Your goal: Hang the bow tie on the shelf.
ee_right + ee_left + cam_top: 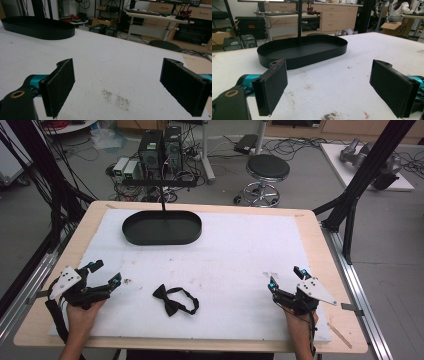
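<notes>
I have both claws parked near the near edge of the white mat (240, 250), one at each side. Left gripper (106, 274) sits at the left end, held in a hand (82, 312); its jaws are spread wide with nothing between them. In the left gripper view the two black pads (272, 86) stand far apart over bare, smudged mat. Right gripper (285, 277) is at the right end, also gaping wide and holding nothing; the right gripper view has a grey smudge (116, 98) on the mat between its jaws.

Black bow tie (172, 301) with its looped strap lies flat on the mat, to the right of my left claw and well left of my right claw, closer to the left one. Not touching either.

Black oval tray (162, 227) is ahead of the left claw, toward the far edge, and looks empty; a thin black post (163, 200) rises at its far rim. From the right claw it lies far off, ahead and to the left. Wooden table (310, 227) edge shows around the mat. A black stool (267, 170) stands on the floor beyond the table.
</notes>
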Available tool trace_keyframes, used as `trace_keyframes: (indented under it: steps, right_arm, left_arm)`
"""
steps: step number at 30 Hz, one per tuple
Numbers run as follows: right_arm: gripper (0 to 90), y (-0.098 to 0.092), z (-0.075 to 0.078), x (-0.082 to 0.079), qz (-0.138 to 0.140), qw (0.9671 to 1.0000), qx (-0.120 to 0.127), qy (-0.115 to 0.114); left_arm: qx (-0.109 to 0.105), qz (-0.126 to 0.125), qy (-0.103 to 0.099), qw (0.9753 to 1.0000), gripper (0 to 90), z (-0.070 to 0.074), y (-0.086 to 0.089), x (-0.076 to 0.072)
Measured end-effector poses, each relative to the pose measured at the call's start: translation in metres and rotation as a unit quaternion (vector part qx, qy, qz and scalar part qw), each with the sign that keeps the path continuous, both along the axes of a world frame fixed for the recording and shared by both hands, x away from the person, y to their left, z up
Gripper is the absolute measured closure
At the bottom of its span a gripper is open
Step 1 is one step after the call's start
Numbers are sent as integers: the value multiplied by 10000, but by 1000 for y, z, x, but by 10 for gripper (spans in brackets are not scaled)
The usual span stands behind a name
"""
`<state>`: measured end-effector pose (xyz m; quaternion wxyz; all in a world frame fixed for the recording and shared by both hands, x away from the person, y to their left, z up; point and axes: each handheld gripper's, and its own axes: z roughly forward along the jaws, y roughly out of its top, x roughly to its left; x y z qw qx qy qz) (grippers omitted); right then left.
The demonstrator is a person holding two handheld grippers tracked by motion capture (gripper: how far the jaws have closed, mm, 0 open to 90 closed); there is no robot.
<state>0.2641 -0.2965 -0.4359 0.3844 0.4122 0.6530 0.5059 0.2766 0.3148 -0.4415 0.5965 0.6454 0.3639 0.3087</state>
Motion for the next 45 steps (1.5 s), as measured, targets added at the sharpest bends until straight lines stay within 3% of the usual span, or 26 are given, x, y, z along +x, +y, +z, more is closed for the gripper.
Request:
trace_keyframes:
  steps: [21,29,33,36,39,45]
  right_arm:
    - [119,0,3,-2,71,9999,121,-41]
    - [119,2,1,0,120,9999,24,41]
    - [119,1,0,1,126,9999,12,82]
    - [119,1,0,2,114,9999,6,81]
    - [119,1,0,2,131,9998,25,113]
    - [119,1,0,1,103,9999,15,97]
  left_arm:
    - [-57,-23,-8,10000,160,-1,0,0]
    - [0,-258,41,9997,214,1,-4,-1]
    - [77,-574,161,9982,241,4,-13,0]
    - [189,-824,256,9961,311,4,-24,-1]
    - [380,-890,442,9943,338,5,-39,0]
    - [554,-1100,622,9904,365,8,-67,5]
